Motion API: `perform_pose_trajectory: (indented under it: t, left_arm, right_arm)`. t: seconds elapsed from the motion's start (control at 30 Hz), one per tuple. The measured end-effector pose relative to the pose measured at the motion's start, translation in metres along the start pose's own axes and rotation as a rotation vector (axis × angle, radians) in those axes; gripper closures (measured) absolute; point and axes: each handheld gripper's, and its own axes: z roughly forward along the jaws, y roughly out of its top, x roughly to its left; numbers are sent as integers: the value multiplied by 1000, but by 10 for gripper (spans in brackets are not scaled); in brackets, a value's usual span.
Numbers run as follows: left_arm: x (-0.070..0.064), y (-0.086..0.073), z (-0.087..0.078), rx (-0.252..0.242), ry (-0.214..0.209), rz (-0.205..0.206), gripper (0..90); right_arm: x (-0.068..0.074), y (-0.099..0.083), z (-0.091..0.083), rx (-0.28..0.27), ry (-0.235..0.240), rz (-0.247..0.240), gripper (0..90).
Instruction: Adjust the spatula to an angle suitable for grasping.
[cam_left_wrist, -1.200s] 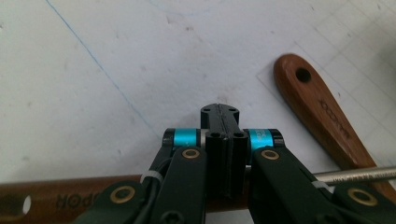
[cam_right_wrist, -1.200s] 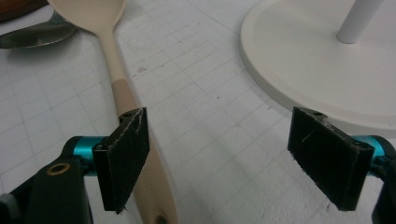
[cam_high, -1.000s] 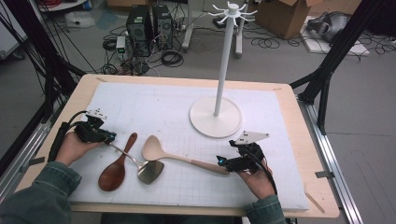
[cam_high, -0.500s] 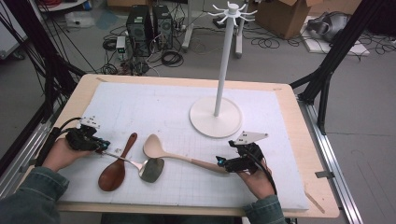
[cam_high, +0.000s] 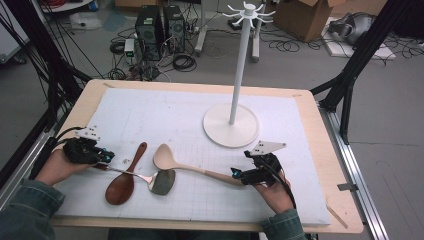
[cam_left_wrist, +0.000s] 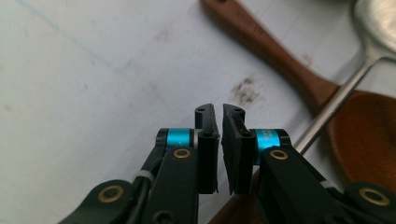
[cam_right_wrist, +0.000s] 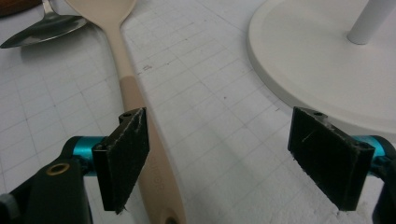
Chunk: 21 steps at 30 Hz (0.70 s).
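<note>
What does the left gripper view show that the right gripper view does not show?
Left gripper view: the left gripper, jaws nearly closed on nothing, beside the dark wooden spoon and the thin handle of the metal spoon. Right gripper view: the right gripper, jaws wide open, the beige spoon by one jaw, and the white stand base. Both views share the metal spoon and the white mat.

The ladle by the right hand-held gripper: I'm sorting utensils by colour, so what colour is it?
Pale beige, the ladle has a slightly darker tan handle; the right gripper view shows it best.
</note>
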Motion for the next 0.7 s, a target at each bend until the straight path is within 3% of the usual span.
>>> perform_pose_trajectory:
  t: [0.13,0.27,0.4,0.7]
  left_arm:
    - [-6,8,-8,-46,-85,84,751]
    - [-11,9,-5,-22,-127,143,706]
    - [-13,8,2,18,-157,181,675]
    - [-12,8,11,60,-209,201,681]
  right_arm:
    - [0,0,0,-5,1,-1,199]
    - [0,0,0,-8,-1,-1,199]
    - [1,0,-1,-7,0,-1,199]
    - [0,0,-1,-10,3,-2,199]
